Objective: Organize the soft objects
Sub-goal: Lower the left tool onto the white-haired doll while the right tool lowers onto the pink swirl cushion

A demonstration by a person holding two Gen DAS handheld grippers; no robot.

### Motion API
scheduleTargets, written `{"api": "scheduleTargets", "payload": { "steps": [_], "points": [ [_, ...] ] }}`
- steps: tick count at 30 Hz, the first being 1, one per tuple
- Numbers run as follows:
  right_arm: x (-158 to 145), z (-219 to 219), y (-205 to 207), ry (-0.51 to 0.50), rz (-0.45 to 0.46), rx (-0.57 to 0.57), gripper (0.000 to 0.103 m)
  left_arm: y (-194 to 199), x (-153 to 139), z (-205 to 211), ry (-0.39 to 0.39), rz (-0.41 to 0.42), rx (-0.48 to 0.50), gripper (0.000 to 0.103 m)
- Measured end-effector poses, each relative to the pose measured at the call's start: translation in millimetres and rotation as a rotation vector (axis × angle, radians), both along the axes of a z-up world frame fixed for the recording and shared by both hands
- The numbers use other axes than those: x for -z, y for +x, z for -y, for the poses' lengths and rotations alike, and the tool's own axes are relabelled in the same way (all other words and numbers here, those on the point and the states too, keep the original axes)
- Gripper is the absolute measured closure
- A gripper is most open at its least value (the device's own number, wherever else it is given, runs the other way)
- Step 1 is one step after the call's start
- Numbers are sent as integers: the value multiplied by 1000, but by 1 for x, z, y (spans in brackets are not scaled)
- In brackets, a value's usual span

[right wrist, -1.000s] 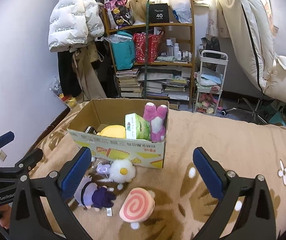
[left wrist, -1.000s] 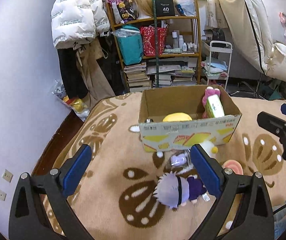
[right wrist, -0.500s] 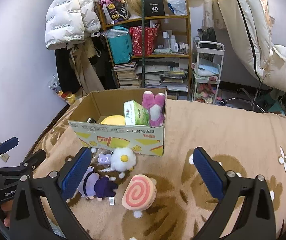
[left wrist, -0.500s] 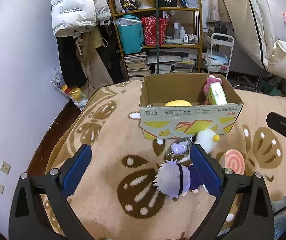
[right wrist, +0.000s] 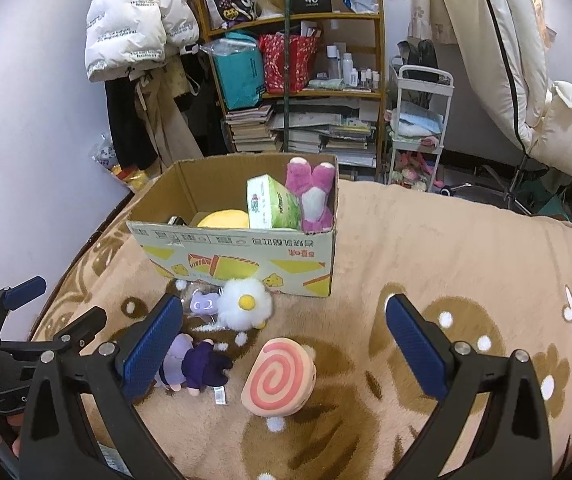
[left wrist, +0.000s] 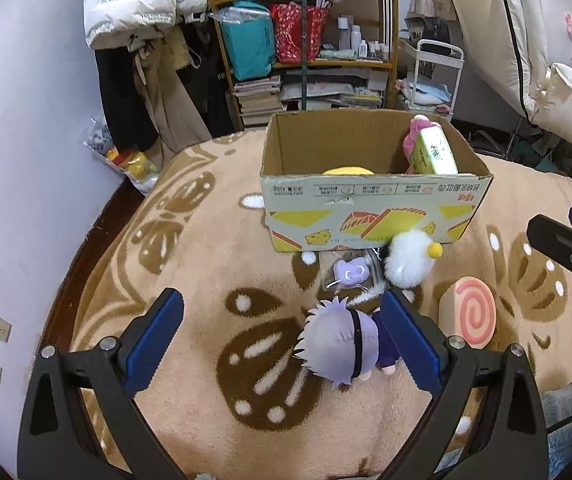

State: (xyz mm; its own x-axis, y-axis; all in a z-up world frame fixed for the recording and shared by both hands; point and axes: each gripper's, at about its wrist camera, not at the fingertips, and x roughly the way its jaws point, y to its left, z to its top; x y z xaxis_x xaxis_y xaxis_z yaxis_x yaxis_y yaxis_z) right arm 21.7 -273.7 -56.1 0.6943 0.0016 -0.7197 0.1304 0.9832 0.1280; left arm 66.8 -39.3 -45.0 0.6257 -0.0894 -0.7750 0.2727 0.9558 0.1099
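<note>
An open cardboard box (left wrist: pixel 374 204) (right wrist: pixel 241 254) stands on the patterned blanket, holding a pink plush (right wrist: pixel 313 194), a green tissue pack (right wrist: pixel 271 204) and a yellow plush (right wrist: pixel 223 219). In front of it lie a white fluffy egg plush (left wrist: pixel 408 262) (right wrist: pixel 245 304), a small purple plush in clear wrap (left wrist: pixel 350 274) (right wrist: pixel 203 303), a purple-haired doll (left wrist: pixel 344 346) (right wrist: pixel 193 364) and a pink swirl cushion (left wrist: pixel 469 314) (right wrist: pixel 279 378). My left gripper (left wrist: pixel 281 346) hovers open, the doll just inside its right finger. My right gripper (right wrist: pixel 281 344) is open above the swirl cushion.
A beige blanket (right wrist: pixel 426 248) with brown butterfly prints covers the surface. Behind stand a cluttered bookshelf (right wrist: pixel 298 80), hanging coats (right wrist: pixel 137 20), a white trolley (right wrist: pixel 418 120) and a white duvet (right wrist: pixel 526 60). The wall (left wrist: pixel 25 160) runs along the left.
Both views have drawn back and lifted slightly, so the box and toys sit lower and smaller. The toys have not moved; both grippers stay open.
</note>
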Motion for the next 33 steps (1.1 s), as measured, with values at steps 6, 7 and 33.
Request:
{"api": "scheduleTargets", "payload": {
  "steps": [6,7,33],
  "points": [
    [15,2,11,31,-61,15,0,11,22,6,-1,-86,21,5],
    [17,3,12,40,-70,17,0,13,26,7,-3,-105,22,5],
    [108,-2,53,99,-423,55,0,36,112,40,34,-419,122,5]
  ]
}}
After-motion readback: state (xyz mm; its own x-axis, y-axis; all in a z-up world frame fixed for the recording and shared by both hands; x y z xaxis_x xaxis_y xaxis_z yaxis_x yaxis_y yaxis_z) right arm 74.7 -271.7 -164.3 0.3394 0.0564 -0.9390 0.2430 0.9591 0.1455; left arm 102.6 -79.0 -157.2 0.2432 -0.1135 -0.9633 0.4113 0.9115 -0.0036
